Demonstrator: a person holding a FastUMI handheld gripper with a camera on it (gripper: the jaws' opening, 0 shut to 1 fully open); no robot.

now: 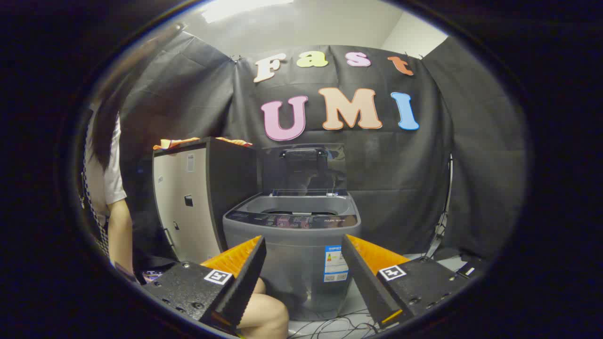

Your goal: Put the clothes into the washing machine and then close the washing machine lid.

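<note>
A grey top-loading washing machine (292, 245) stands straight ahead, beyond my fingers. Its dark see-through lid (304, 167) is raised upright at the back, and the drum opening (299, 211) shows below it. Orange clothes (176, 142) lie on top of a tall cabinet (193, 202) just left of the machine. My gripper (304, 245) is open with nothing between its fingers, held well short of the machine and framing its front panel.
A person stands close on the left, an arm (120, 230) hanging down and a knee (264, 313) under my left finger. Cables (330, 327) trail on the floor in front of the machine. Black cloth walls close the booth behind and on the right.
</note>
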